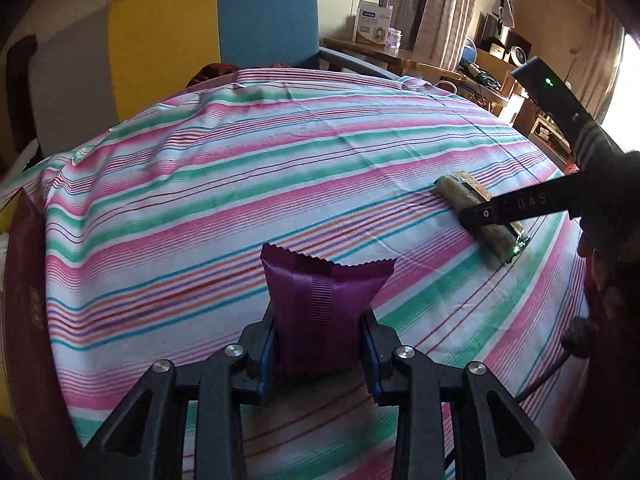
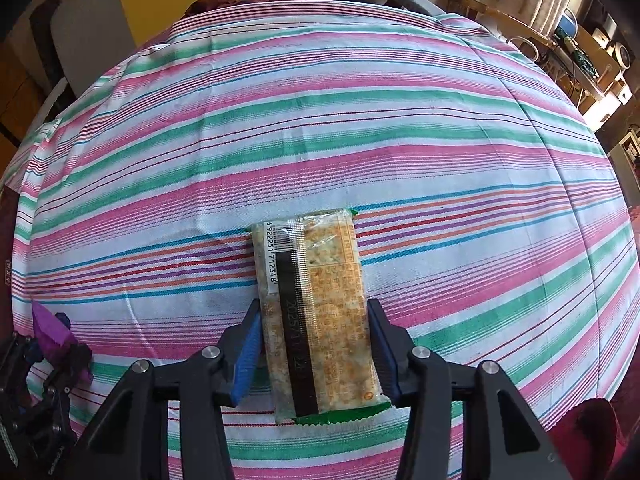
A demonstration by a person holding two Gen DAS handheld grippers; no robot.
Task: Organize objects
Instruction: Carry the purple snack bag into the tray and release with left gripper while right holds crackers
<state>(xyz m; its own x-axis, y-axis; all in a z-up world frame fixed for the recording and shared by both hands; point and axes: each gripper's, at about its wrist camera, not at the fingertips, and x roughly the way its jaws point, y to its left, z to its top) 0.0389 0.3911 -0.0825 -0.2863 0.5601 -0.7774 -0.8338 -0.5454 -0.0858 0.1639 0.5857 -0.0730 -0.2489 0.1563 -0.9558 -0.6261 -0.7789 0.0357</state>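
A striped tablecloth [image 1: 280,168] covers the table. Lower centre, the left gripper [image 1: 320,344] clenches a purple packet [image 1: 320,312]. The right gripper [image 2: 316,344] straddles a cracker pack [image 2: 316,308], barcode 6922251712348, date starting 2025; pads near it, grip unclear.

So everything's laid out around the snack bar [image 2: 316,312], which lies flat on the tablecloth [image 2: 320,128]. The sealed packet [image 1: 320,312] sits well off to its left, in the left gripper [image 1: 320,354], and a chair [image 1: 256,20] stands behind, past the table's far edge.
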